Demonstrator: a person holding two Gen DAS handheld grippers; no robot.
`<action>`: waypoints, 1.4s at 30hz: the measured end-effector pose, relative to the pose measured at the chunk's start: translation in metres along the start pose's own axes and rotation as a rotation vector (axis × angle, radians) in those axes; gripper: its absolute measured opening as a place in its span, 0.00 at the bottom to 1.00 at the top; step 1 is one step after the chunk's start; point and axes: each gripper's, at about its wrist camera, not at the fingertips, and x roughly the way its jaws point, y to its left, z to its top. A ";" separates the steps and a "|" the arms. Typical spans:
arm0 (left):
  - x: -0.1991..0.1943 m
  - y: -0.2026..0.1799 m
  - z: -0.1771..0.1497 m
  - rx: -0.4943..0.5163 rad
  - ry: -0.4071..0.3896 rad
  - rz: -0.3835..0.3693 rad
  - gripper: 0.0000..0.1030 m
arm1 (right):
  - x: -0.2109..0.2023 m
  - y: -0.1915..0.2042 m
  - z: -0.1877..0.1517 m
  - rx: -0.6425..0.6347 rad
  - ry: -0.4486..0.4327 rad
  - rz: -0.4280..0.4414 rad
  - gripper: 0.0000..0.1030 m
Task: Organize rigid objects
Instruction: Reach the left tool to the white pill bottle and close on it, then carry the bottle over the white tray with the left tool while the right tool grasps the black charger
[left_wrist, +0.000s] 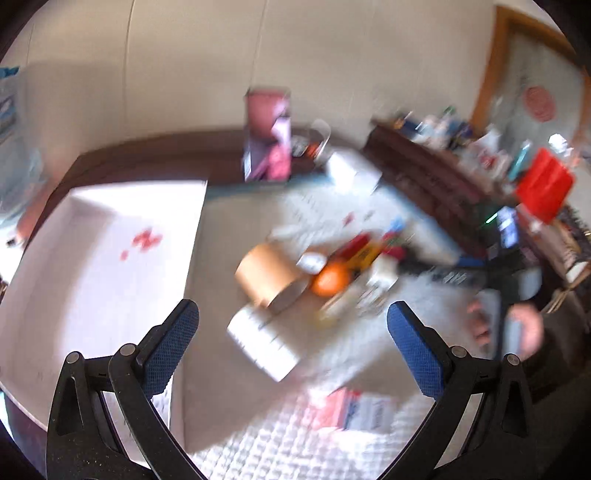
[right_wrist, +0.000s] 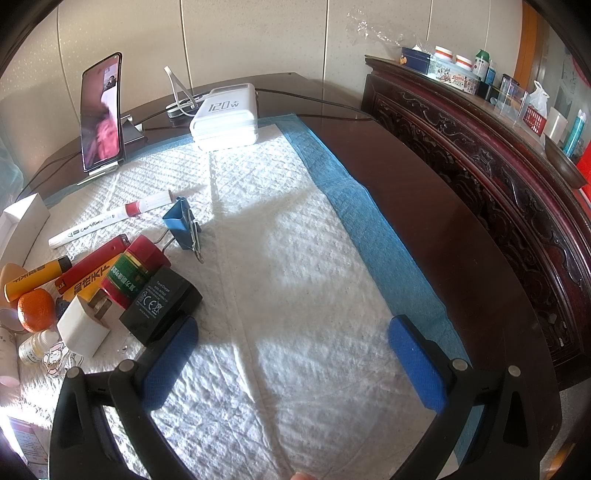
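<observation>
Both claws spread apart, holding nothing: left claw (left_wrist: 291, 328), right claw (right_wrist: 293, 354). Clutter pile (right_wrist: 110, 280) sits unsorted, ahead-left of right claw. White box (left_wrist: 110, 258), ahead-left of left claw, looks empty. Sorting seems barely begun; left view blurred.

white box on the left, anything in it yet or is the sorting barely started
Barely started. The white box looks empty, though the left view is blurred. Both the left gripper and right gripper are open, holding nothing. The orange, binder clip and black charger are on the pad, unsorted.
</observation>
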 end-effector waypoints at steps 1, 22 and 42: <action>0.008 -0.001 -0.004 0.000 0.035 0.018 0.99 | 0.000 0.000 0.000 0.000 0.000 0.000 1.00; 0.066 0.004 -0.015 0.004 0.176 0.096 0.36 | -0.046 -0.026 -0.008 0.038 -0.256 0.447 1.00; 0.041 0.013 -0.017 -0.032 0.099 0.031 0.35 | -0.010 0.050 0.007 -0.516 0.003 0.351 0.59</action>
